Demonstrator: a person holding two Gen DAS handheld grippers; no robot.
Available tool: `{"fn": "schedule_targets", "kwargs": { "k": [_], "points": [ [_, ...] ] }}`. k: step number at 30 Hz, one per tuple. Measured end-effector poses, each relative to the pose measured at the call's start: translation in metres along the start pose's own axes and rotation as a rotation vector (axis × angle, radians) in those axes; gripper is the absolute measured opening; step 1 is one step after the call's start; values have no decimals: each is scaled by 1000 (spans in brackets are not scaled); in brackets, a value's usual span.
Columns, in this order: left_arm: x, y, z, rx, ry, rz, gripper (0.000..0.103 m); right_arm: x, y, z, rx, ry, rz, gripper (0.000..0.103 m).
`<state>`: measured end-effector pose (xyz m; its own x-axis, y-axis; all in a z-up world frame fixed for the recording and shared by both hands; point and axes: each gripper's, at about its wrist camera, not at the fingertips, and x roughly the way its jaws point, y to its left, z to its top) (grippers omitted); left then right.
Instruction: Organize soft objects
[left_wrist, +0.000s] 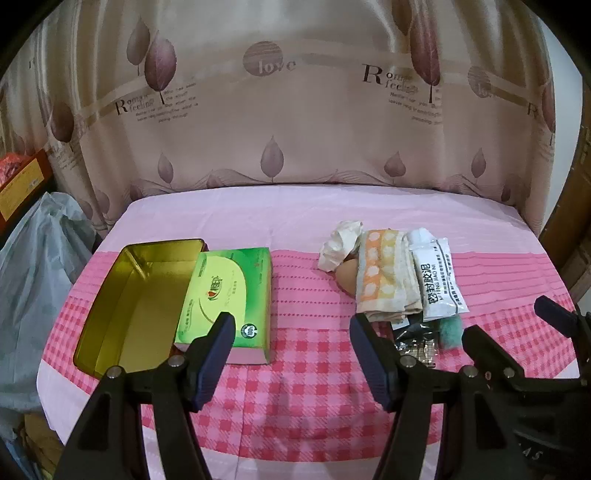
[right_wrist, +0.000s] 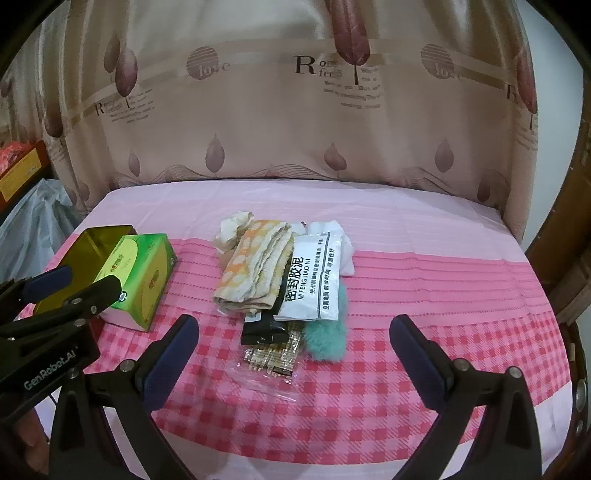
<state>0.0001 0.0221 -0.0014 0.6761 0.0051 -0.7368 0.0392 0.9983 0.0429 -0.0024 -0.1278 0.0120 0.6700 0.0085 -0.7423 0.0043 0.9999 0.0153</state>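
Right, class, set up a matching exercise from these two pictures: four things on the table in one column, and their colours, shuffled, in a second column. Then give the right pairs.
Things:
1. open tin
2. tissue box
3. folded towel
4. fluffy ball

Colours:
A. orange with pale spots
B. teal
C. gold
D. green

Pairs: 1-C, 2-D, 3-A, 4-B

Left tongs (left_wrist: 291, 350) and right tongs (right_wrist: 293, 354) tilt downward, jaws spread, empty.
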Motion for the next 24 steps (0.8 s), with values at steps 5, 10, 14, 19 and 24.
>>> {"fn": "schedule_targets", "kwargs": {
  "k": [5, 10, 14, 19, 24],
  "points": [
    [5, 2, -1, -10, 13, 1, 66, 4, 2, 0, -9, 5, 6, 103],
    [7, 2, -3, -7, 18, 9, 66, 6, 1, -1, 0, 11, 11, 103],
    [9, 2, -5, -3, 23, 11, 66, 7, 2, -1, 4, 17, 11, 103],
    [8, 2, -5, -4, 21, 16, 66, 7, 2, -1, 5, 20, 14, 102],
    [9, 3, -5, -7, 25, 18, 66, 7, 4, -2, 2, 19, 14, 102]
  ]
}}
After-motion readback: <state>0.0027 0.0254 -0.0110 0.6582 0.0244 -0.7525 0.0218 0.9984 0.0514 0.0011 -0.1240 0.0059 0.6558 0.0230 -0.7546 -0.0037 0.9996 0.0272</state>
